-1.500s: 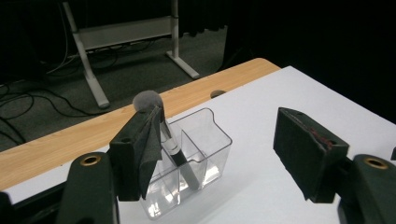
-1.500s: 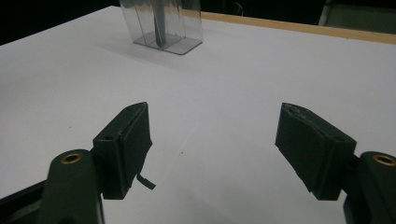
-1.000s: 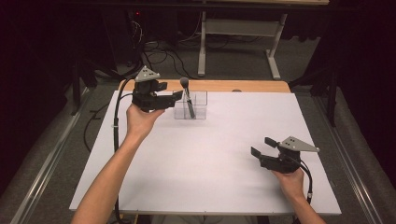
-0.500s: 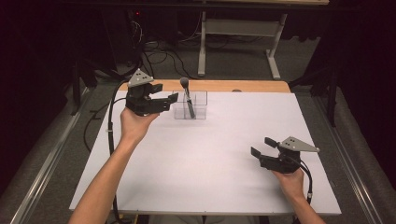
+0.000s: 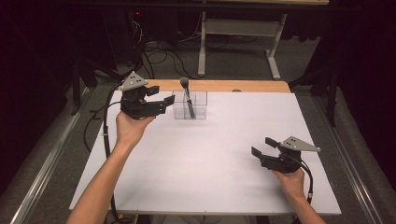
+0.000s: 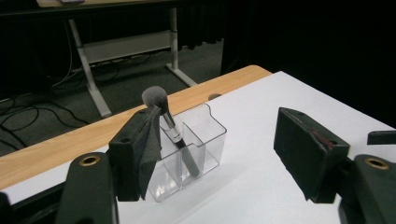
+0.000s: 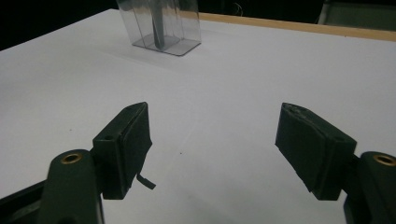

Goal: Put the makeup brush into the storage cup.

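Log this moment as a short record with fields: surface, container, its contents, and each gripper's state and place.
surface: white table top with a wooden strip along the far edge
container: clear plastic organizer, upright near the far edge, divided into compartments
contents: makeup brush, leaning, bristle head up above the rim
left gripper: open, nothing between the jaws, just left of the organizer
right gripper: open, nothing held, low over the table's near right part, apart from the organizer
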A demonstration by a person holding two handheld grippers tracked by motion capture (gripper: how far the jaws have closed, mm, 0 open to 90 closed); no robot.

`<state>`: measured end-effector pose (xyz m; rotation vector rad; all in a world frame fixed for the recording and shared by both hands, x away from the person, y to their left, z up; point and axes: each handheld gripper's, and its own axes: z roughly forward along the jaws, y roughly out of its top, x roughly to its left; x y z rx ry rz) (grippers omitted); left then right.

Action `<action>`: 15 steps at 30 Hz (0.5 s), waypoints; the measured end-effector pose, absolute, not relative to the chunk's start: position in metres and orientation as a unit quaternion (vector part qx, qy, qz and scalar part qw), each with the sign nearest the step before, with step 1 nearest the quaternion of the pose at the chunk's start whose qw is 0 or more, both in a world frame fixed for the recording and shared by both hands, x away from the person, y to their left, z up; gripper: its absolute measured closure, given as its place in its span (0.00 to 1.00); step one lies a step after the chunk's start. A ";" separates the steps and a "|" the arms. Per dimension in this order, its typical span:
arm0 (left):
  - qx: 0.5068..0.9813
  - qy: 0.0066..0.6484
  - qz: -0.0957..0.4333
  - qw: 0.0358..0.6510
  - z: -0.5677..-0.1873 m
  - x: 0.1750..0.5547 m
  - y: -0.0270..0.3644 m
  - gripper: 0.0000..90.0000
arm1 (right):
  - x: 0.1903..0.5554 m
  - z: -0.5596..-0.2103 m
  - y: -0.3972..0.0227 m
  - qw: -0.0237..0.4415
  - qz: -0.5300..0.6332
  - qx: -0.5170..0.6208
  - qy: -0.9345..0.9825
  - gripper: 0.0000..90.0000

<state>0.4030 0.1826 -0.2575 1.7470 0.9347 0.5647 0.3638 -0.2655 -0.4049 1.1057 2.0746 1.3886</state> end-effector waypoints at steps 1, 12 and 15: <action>0.727 0.389 0.234 0.515 -0.258 0.402 0.183 0.36 | 0.364 -0.405 -0.266 0.204 0.498 0.396 0.744 0.31; 0.717 0.400 0.230 0.523 -0.262 0.391 0.198 0.35 | 0.363 -0.405 -0.266 0.205 0.499 0.396 0.743 0.31; 0.719 0.400 0.232 0.519 -0.263 0.388 0.201 0.35 | 0.363 -0.405 -0.265 0.205 0.499 0.396 0.743 0.31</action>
